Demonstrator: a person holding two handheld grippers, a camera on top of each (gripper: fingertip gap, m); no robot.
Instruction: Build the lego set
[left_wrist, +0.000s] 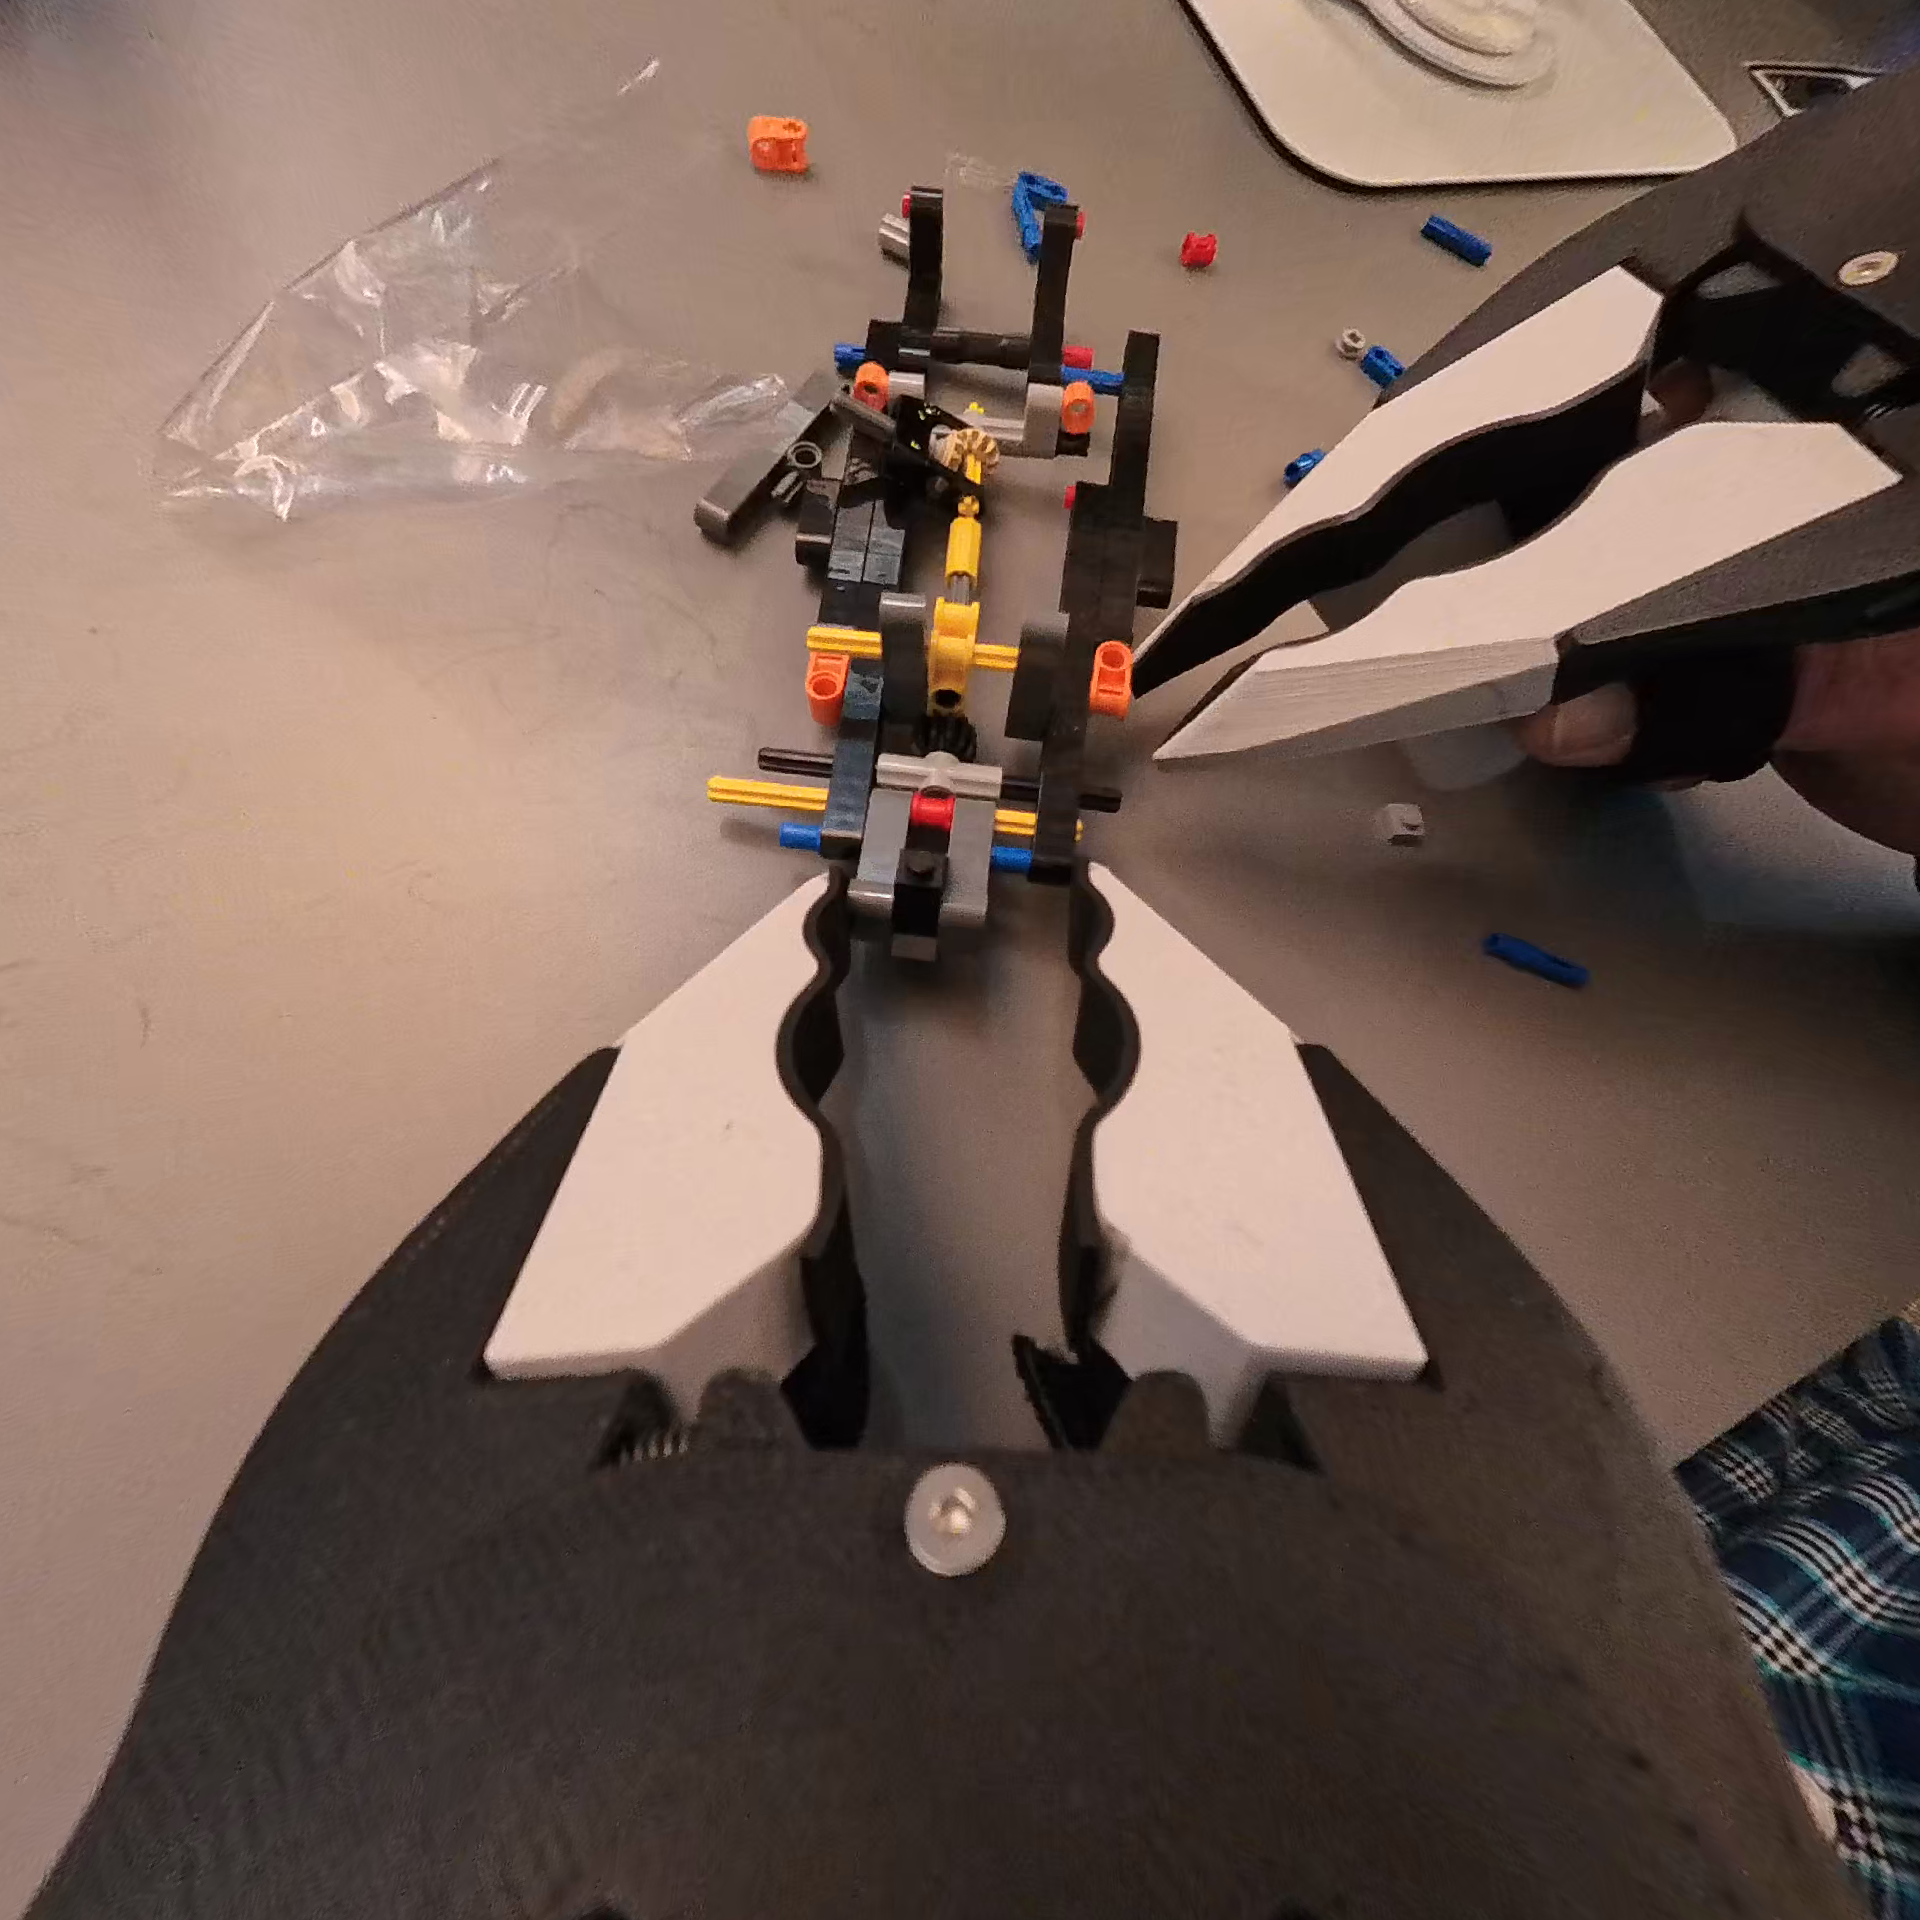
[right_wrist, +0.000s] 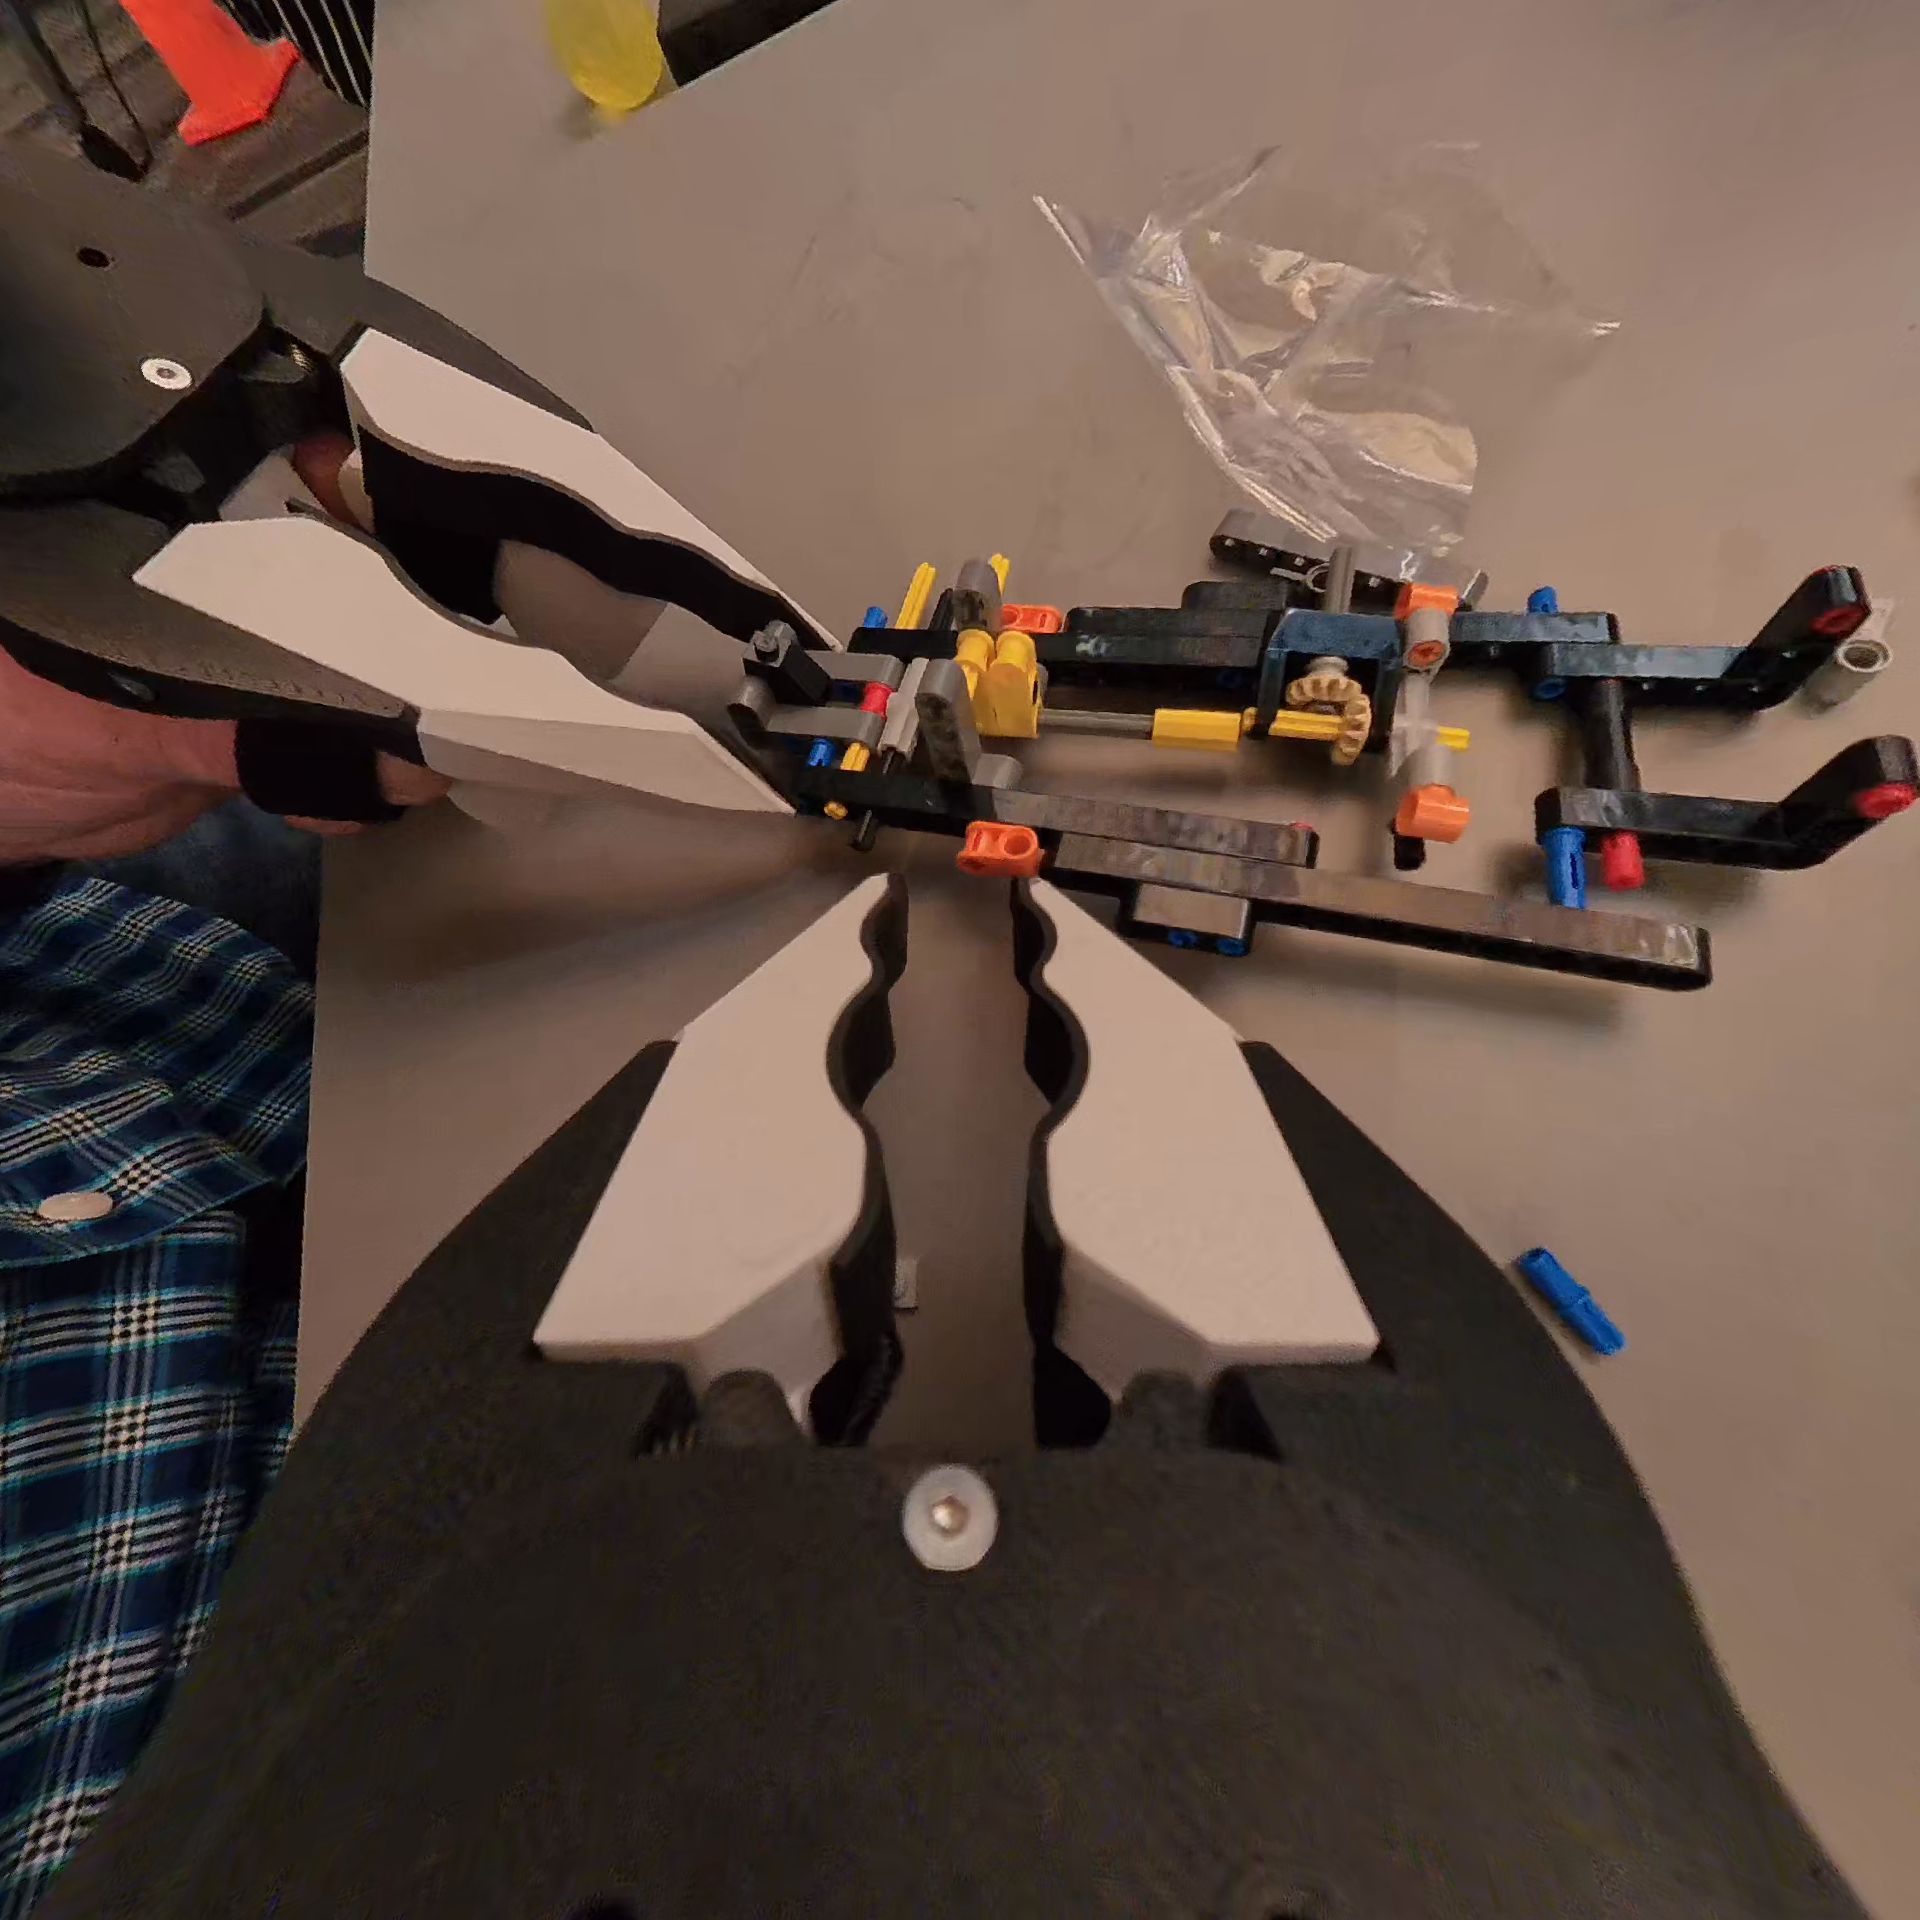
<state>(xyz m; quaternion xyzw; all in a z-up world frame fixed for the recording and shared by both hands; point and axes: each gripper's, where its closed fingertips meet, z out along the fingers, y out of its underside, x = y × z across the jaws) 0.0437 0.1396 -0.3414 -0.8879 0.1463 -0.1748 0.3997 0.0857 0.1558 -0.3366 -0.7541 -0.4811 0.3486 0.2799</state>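
A half-built Lego chassis (left_wrist: 956, 623) of black beams, yellow axles and tan gears lies on the grey table; it also shows in the right wrist view (right_wrist: 1174, 831). My left gripper (left_wrist: 956, 878) is shut on its near grey end, one fingertip on each side; it enters the right wrist view (right_wrist: 805, 717) from the left. My right gripper (right_wrist: 956, 885) is slightly open and empty, its tips just short of an orange connector (right_wrist: 997, 847) on the chassis side. In the left wrist view the right gripper (left_wrist: 1148, 717) touches that connector (left_wrist: 1110, 675) with one fingertip.
A crumpled clear bag (left_wrist: 416, 353) lies left of the chassis. Loose pieces are scattered: an orange connector (left_wrist: 777, 142), a red one (left_wrist: 1197, 249), blue pins (left_wrist: 1536, 958) (right_wrist: 1569, 1301), a grey bit (left_wrist: 1400, 823). A white board (left_wrist: 1455, 94) lies far right. A plaid sleeve (right_wrist: 125, 1143) is at the table edge.
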